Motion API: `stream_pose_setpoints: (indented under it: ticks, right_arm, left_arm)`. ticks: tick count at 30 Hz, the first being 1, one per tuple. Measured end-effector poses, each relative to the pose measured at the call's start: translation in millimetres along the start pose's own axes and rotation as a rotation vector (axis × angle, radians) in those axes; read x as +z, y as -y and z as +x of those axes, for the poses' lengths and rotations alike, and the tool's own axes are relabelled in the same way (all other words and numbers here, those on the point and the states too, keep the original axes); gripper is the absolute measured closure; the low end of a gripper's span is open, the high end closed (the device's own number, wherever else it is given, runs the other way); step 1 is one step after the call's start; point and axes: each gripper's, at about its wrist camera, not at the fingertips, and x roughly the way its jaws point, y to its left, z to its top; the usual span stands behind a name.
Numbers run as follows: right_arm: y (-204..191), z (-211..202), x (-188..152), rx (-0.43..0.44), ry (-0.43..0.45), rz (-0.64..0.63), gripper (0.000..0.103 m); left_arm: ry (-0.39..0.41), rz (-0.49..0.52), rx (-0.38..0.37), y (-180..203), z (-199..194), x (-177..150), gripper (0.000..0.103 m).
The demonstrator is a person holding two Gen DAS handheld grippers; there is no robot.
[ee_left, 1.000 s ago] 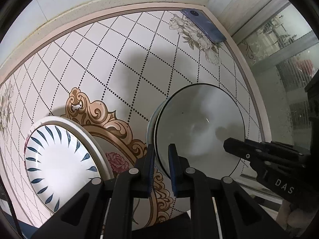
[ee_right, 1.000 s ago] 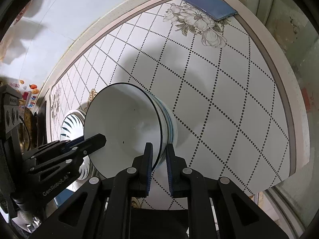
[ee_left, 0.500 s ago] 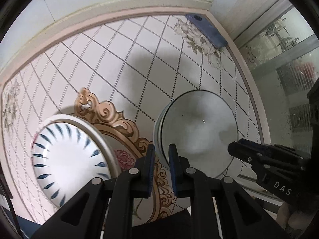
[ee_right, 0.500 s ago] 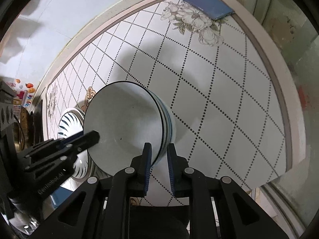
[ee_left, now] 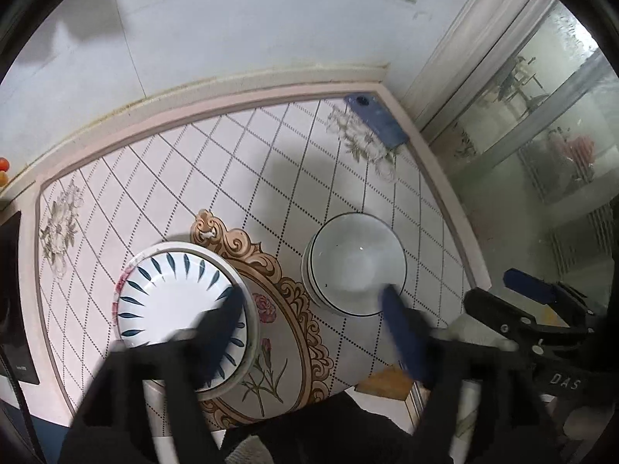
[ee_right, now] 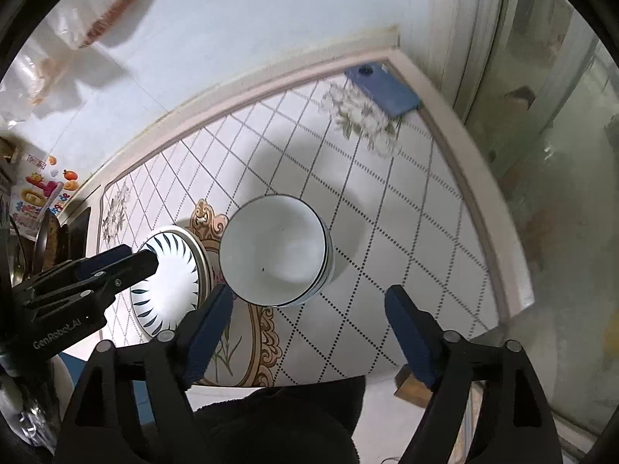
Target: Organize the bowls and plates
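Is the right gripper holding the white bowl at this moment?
No, the right gripper is open, its fingers clear of the white bowl.

White bowl (ee_left: 358, 266), thin dark line traced round the rim; inside plain and pale. White plate (ee_left: 170, 297) marked with dark blue leaf strokes fanned round the inner edge, a reddish motif seen on the outer rim at the left. Table (ee_left: 240, 162) laid white with a dotted black diamond grid, bordered in pink; grey-green flowers printed at the corners, a gold scrolled frame with pink roses at the centre. Blue phone (ee_left: 377, 120) noted at the far corner. Gripper fingers (ee_right: 410, 332) padded blue on black arms.
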Motion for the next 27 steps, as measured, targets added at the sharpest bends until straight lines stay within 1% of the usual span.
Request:
stream_pose_setpoints:
  ticks: [3, 7, 9, 11, 15, 19, 24, 27]
  right_arm:
    - [-4.5, -25.6, -5.9, -0.019, 0.054, -0.006, 0.016]
    - [-10.7, -52.7, -11.6, -0.046, 0.105, -0.019, 0.015]
    - [-14.1, -64.6, -14.0, -0.055, 0.125, -0.03, 0.014]
    - [-17.9, -78.1, -17.0, -0.065, 0.147, -0.04, 0.013]
    - [-22.6, -99.8, -24.0, -0.059, 0.195, -0.051, 0.012]
    - [-22.1, -114.3, -27.2, -0.053, 0.212, -0.049, 0.012]
    - [-20.0, -126.1, -26.9, -0.047, 0.23, -0.054, 0.011]
    - [-20.7, -124.3, -24.3, -0.042, 0.23, -0.059, 0.011]
  left_arm:
    - [0.042, 0.011, 0.019, 1.3, -16.2, -3.3, 0.014]
    - [0.068, 0.006, 0.004, -0.1, -33.8, -9.0, 0.01]
    - [0.086, -0.002, -0.008, -0.6, -43.6, -11.1, 0.005]
    - [0.112, -0.008, -0.009, -0.5, -53.1, -13.1, 0.004]
    - [0.153, -0.006, -0.011, 3.3, -71.1, -15.6, 0.004]
    - [0.175, 0.005, -0.022, 9.7, -83.9, -15.4, 0.003]
    - [0.178, 0.012, -0.033, 16.8, -86.9, -14.1, 0.003]
    - [0.179, 0.006, -0.038, 18.9, -81.4, -12.0, 0.003]
